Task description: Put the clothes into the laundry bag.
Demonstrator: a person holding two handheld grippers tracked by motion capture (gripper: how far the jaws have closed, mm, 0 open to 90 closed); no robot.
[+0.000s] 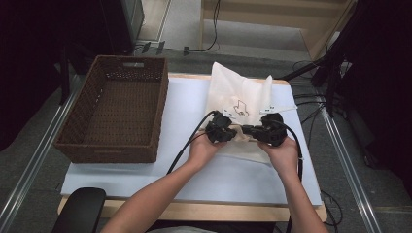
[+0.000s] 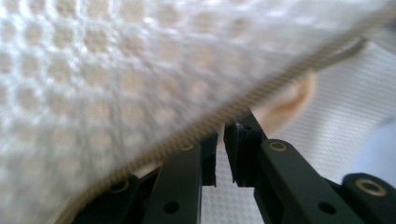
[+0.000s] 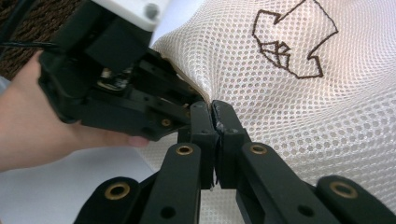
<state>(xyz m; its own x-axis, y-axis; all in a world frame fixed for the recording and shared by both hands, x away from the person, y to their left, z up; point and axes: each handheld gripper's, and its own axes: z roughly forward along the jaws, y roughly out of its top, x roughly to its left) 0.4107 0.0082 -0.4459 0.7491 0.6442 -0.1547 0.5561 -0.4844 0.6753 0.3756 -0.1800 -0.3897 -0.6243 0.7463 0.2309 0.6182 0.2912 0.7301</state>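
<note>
**Mesh bag lifted off the counter**

A cream-white mesh bag (image 1: 238, 99) with a dark outline drawing on its face stands bunched and partly raised at the far middle of the white-covered counter (image 1: 121, 170). Its near edge, lined with a beige zipper (image 2: 261, 91), is pinched up; the honeycomb weave pulls taut.

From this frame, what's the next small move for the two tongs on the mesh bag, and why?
Probably reclose the left tongs on the zipper edge: their jaws stand slightly apart, with no fabric clearly pinched, while the right tongs are clamped on the mesh bag. Then both can lift it toward the basket.
</note>
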